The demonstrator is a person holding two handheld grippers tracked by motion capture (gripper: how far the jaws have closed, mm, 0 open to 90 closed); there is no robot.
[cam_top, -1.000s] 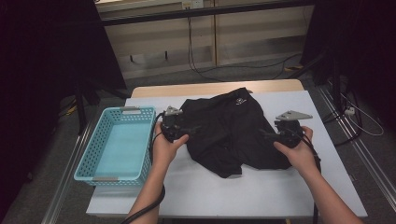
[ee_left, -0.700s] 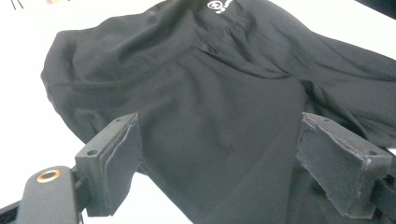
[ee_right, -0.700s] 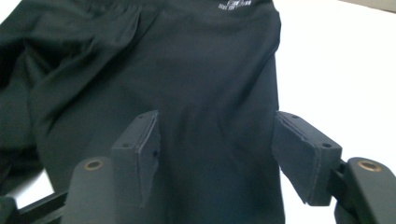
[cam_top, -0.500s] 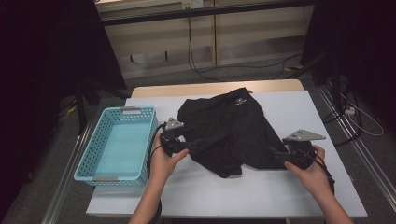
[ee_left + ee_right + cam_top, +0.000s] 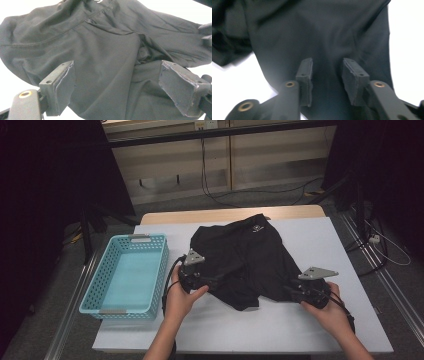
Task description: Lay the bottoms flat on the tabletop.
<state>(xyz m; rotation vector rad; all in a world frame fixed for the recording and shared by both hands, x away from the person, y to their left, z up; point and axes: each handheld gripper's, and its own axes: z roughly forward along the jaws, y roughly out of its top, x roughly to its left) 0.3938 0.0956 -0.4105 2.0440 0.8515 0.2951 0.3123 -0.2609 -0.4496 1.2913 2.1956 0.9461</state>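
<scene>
A black garment (image 5: 245, 255) lies spread and rumpled on the white table (image 5: 325, 240). My left gripper (image 5: 207, 281) sits at the garment's left edge. In the left gripper view its jaws stand wide open, and my left gripper (image 5: 117, 82) has the black cloth (image 5: 107, 50) lying under and between them. My right gripper (image 5: 295, 293) is at the garment's lower right hem. In the right gripper view a narrow gap shows between the jaws of my right gripper (image 5: 327, 75), over the dark fabric (image 5: 322, 30).
A light blue plastic basket (image 5: 95, 285) with nothing in it stands on the table's left side, close to my left hand. Bare white table lies in front of the garment and at its right. Dark stands and cables are on the floor beyond.
Both grippers have drawn back toward the person. The right one moved from the garment's right side down to its lower right hem; the left shifted slightly down its left edge.
</scene>
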